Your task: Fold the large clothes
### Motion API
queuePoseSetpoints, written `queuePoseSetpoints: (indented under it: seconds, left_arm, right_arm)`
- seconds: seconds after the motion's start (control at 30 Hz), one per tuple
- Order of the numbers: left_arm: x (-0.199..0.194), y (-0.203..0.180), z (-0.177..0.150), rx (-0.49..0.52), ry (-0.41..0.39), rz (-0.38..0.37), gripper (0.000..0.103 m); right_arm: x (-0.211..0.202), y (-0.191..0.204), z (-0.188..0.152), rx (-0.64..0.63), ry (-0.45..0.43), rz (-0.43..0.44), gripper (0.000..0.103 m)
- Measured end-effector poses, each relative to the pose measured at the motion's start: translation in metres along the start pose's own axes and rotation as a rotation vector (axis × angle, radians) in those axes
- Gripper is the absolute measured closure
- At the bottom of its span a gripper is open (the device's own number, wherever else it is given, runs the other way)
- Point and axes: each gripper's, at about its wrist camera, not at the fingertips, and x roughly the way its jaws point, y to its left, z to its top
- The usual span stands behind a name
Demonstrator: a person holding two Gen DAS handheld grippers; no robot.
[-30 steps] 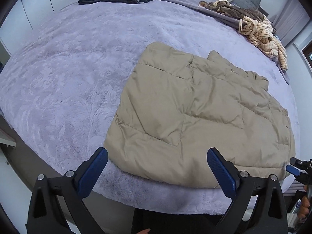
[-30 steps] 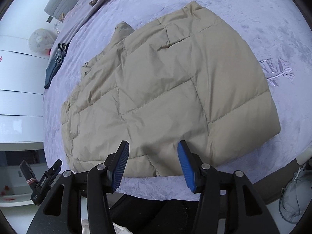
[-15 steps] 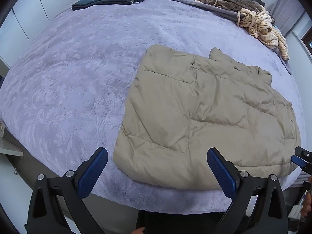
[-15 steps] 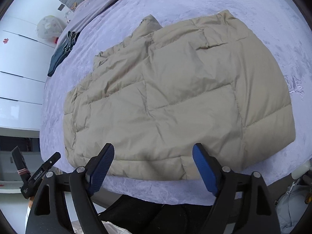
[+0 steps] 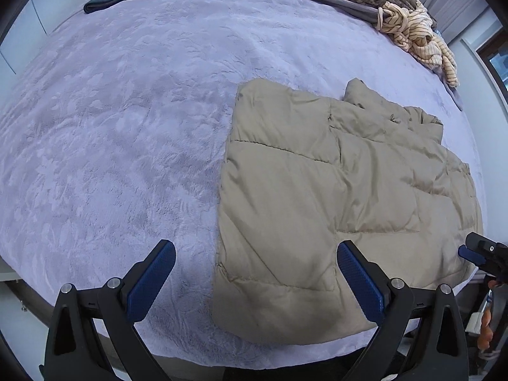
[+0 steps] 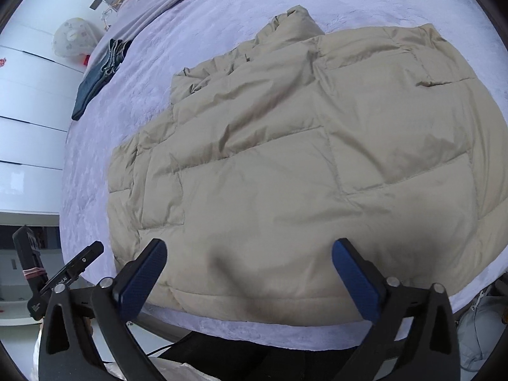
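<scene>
My left tongs (image 5: pixel 255 277) hang wide and empty; my right tongs (image 6: pixel 249 274) are opening, gripping nothing. The folded beige quilted puffer jacket (image 6: pixel 285 165) lies at the lilac plush bed's (image 5: pixel 111 127) near edge. Slippery padding may spring open or slide off when pinched.

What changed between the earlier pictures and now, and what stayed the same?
The right gripper has spread its jaws from narrow to wide, and they are opening with nothing held between them. Both views have shifted sideways along the beige puffer jacket. The jacket stays flat on the bed; the left gripper stays open.
</scene>
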Motion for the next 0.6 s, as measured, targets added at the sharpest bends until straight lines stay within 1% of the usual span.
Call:
queuePoseSetpoints:
  seconds: [0.17,0.23,0.37,0.4,0.53,0.6]
  left_arm:
    - [0.014,0.003,0.004,0.016,0.033,-0.022,0.001]
    - [0.021,0.005,0.006,0.023,0.050,-0.037,0.001]
    - [0.034,0.014,0.011,0.012,0.085,-0.095,0.001]
    - [0.037,0.017,0.014,0.006,0.094,-0.117,0.001]
    - [0.045,0.035,0.028,0.005,0.101,-0.260,0.001]
    - [0.057,0.044,0.035,0.013,0.137,-0.339,0.001]
  right_arm:
    - [0.013,0.009,-0.001,0.010,0.041,-0.018,0.000]
    - [0.015,0.012,0.002,0.020,0.041,-0.016,0.000]
    - [0.022,0.019,0.010,0.042,0.038,-0.009,0.000]
    - [0.026,0.021,0.011,0.044,0.042,-0.016,0.000]
    - [0.037,0.021,0.011,0.040,0.067,-0.047,0.000]
    - [0.040,0.019,0.011,0.042,0.079,-0.052,0.000]
